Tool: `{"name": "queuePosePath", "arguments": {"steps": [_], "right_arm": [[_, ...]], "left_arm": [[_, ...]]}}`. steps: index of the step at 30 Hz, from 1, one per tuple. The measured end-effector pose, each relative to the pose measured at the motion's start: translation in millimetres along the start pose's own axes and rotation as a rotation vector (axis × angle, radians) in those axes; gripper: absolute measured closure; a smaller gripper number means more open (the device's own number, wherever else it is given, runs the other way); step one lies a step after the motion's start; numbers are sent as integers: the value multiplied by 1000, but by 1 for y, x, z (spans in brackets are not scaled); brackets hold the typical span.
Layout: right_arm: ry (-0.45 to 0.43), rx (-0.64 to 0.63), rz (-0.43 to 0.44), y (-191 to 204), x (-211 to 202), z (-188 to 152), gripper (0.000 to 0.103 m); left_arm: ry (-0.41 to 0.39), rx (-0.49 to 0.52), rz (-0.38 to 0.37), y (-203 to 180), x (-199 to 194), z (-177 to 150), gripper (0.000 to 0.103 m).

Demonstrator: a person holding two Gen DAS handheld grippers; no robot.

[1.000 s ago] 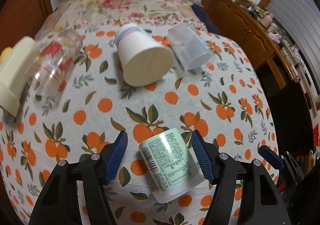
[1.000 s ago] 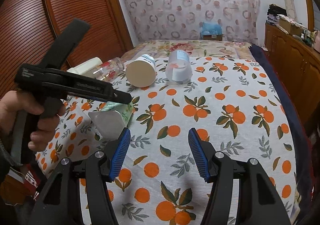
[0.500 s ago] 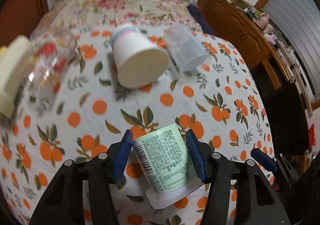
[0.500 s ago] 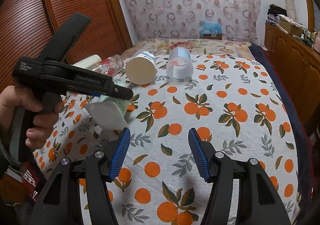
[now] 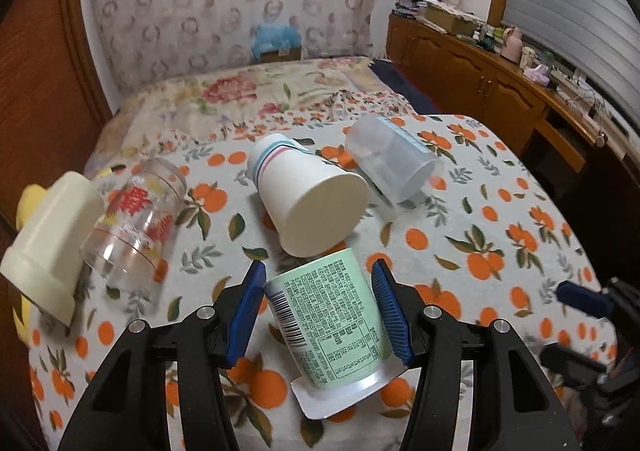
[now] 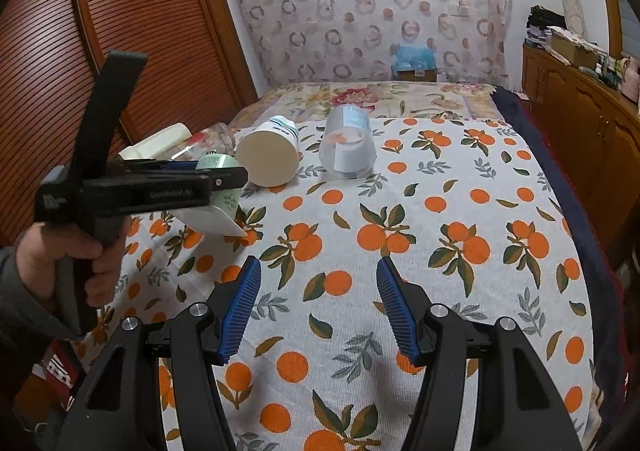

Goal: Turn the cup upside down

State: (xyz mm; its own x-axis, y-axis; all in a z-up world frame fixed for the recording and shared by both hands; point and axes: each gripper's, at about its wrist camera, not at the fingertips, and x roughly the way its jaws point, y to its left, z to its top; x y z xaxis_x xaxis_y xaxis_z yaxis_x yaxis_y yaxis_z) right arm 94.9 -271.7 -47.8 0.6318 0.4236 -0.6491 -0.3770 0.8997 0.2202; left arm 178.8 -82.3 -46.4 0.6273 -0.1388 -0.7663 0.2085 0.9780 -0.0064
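L tongs (image 5: 318, 307): blue pads pinching the green cup (image 5: 328, 323) by its sides, cup lifted clear of the orange-print cloth (image 5: 500, 235), tilted, flanged rim toward camera, base pointing away. From R wrist view, cup (image 6: 218, 187) sits in L tongs (image 6: 224, 181), held by a hand (image 6: 76, 255). R tongs (image 6: 318, 303): spread apart, nothing between, hovering over cloth. Beyond cup on bench: paper cup (image 5: 308, 199) on its side, frosted plastic cup (image 5: 390, 163) beside it to the right, printed glass (image 5: 136, 219) and cream container (image 5: 52, 243) to the left, all lying down.
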Motion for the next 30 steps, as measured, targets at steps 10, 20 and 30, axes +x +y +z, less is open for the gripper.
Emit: {"name": "queuePosePath", "arguments": {"steps": [10,20,30], "right_arm": [[-2,-5,-2,4,-1,0,40],[-23,4,-33,-5,-3,1,40],[-22,-2,-26,0,0,1,40]], "left_arm": [[-69,68,43,-6,-4,-11,51],[-123,114,65,-15,-36,-39,54],[-119,104,39,-19,-44,-57,56]]}}
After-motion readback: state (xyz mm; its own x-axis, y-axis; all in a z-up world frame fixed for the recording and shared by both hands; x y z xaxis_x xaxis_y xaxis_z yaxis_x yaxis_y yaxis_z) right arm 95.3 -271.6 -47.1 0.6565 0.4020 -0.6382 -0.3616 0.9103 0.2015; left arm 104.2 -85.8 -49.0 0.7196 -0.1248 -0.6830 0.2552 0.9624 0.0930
